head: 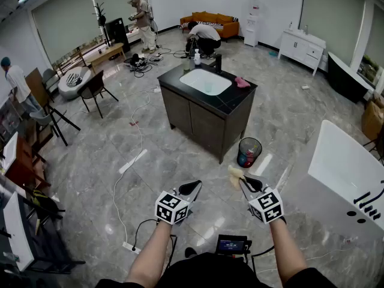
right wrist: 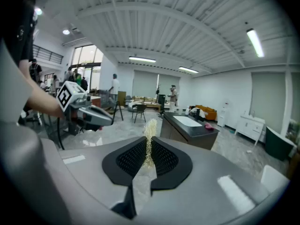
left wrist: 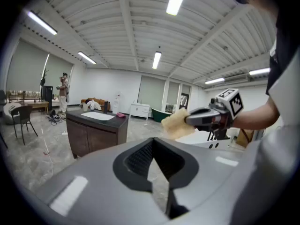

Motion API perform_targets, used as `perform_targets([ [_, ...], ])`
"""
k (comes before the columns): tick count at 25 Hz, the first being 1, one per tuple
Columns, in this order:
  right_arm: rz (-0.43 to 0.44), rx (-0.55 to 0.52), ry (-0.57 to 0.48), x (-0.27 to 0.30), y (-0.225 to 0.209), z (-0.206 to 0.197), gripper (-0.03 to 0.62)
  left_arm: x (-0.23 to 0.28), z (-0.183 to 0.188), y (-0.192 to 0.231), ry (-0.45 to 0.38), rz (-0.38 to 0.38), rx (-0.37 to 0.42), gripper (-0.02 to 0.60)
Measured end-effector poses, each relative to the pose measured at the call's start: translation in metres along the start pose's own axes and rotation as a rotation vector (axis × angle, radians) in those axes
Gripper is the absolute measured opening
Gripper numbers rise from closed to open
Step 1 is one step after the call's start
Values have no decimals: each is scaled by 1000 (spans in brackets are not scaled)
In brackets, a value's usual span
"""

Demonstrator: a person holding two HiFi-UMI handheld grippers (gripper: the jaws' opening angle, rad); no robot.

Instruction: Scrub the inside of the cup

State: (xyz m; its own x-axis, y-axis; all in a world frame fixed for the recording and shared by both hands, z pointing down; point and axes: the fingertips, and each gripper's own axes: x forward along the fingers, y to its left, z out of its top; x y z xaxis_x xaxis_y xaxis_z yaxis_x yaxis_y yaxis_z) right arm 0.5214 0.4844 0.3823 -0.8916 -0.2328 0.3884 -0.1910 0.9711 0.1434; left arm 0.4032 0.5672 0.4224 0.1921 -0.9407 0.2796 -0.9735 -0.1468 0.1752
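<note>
My right gripper (head: 242, 181) is shut on a yellow sponge (head: 235, 174), which shows squeezed thin between the jaws in the right gripper view (right wrist: 149, 134). My left gripper (head: 193, 187) is shut with nothing between its jaws (left wrist: 157, 148). Both are held out at waist height over the floor, a little apart. From the left gripper view, the right gripper (left wrist: 188, 120) and the sponge (left wrist: 175, 124) show side on. A dark cup (head: 218, 62) stands far off at the back of the sink counter (head: 228, 105), beside the white basin (head: 206, 81).
On the counter lie a pink cloth (head: 242, 82) and a soap bottle (head: 197, 57). A bin (head: 249, 152) stands by the counter's near corner. A white bathtub (head: 348, 173) is at my right. Cables cross the floor (head: 129, 161). People stand and crouch at the far end.
</note>
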Motion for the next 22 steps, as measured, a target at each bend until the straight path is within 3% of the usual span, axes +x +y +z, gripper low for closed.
perform_targets([
  [5,5,-36,10,6,2,3,37,0,0,1,12,-12,23,0],
  [17,-28,53,-17,12,3,6,37,0,-1,6,17,-6,34,0],
  [22,-33,72,-16,5,4,3,37,-1,4,3,-20,3,1,0],
])
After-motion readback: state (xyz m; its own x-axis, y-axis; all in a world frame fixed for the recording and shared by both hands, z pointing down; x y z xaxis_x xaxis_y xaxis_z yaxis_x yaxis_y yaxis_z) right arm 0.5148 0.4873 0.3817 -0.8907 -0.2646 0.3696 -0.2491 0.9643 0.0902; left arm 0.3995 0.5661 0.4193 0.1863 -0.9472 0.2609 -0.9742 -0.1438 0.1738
